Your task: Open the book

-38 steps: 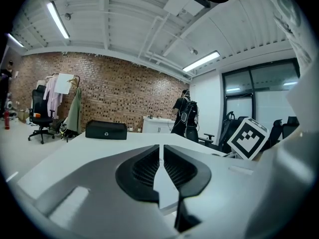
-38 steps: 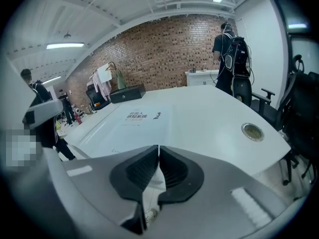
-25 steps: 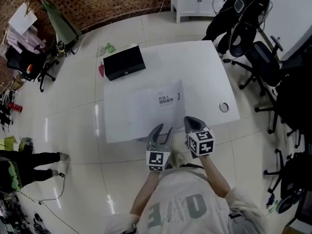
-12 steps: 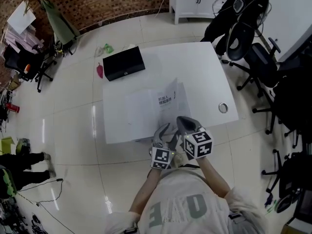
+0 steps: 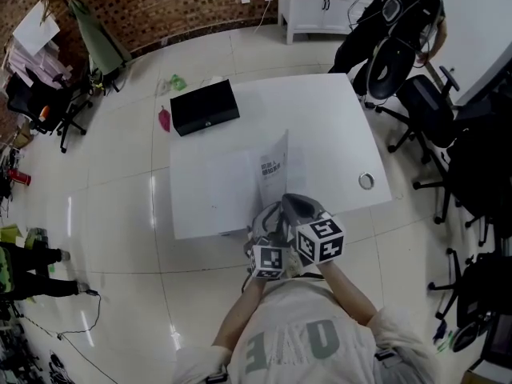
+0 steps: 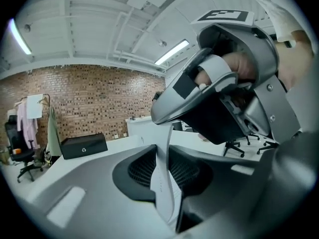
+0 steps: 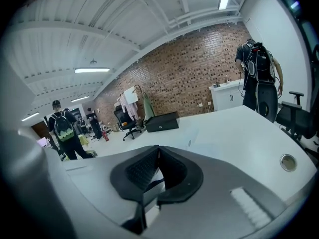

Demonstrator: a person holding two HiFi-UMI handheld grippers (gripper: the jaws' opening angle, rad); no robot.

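A white book lies on the white table, near its front edge. One white leaf of it stands lifted above the rest. My right gripper is shut on that leaf's near edge; paper shows between its jaws. My left gripper sits just beside and below it. Its jaws have just been closing, and in the left gripper view the leaf runs up between them, which pinch it at the tips. The right gripper hangs directly above.
A black box sits at the table's far left corner. A round cable hole is at the right edge. Office chairs and a standing person are at the right and back right.
The book lay flat; now its leaf is raised. My right gripper has moved up and to the left with it, and the left gripper's jaws have narrowed around the leaf.
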